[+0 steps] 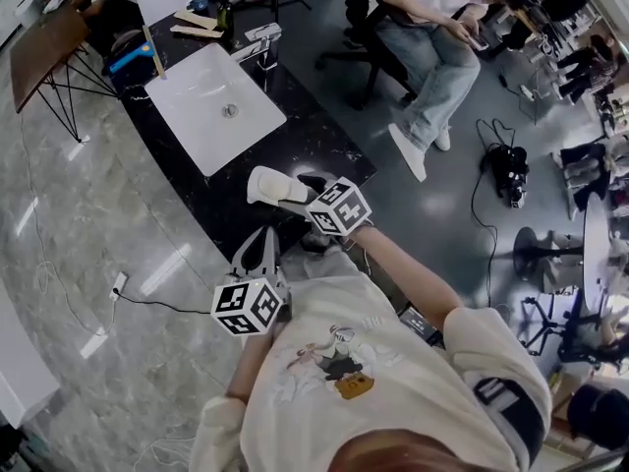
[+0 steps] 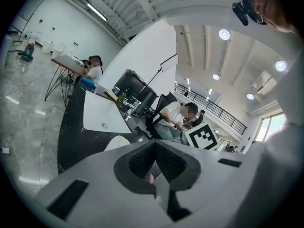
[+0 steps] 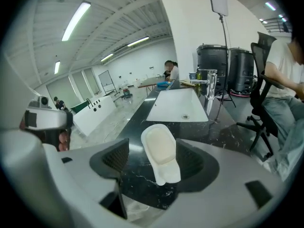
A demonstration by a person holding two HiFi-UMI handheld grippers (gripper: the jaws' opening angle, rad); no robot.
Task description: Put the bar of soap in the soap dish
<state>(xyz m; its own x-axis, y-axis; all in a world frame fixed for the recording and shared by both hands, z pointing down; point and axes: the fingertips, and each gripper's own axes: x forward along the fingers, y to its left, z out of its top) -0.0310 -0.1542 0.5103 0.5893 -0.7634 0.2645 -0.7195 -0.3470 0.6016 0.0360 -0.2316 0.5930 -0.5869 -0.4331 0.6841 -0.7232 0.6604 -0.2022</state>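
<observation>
A white soap dish (image 3: 170, 174) lies on the black counter (image 3: 142, 115), and a cream bar of soap (image 3: 159, 145) rests in its hollow. My right gripper (image 3: 156, 164) hangs a little above it with the jaws wide open; the dish shows in the gap, free of both pads. In the head view the dish (image 1: 267, 186) sits near the counter's front end, just beyond my right gripper (image 1: 307, 193). My left gripper (image 1: 262, 236) is held back off the counter's near edge, its pads closed together on nothing. The dish's top (image 2: 116, 142) peeks over the left jaws.
A white sink (image 1: 211, 101) with a faucet (image 1: 257, 47) fills the counter's far half. A seated person (image 1: 432, 57) and office chairs are on the right. A wooden table (image 1: 49, 47) stands far left, and a cable (image 1: 147, 301) lies on the marble floor.
</observation>
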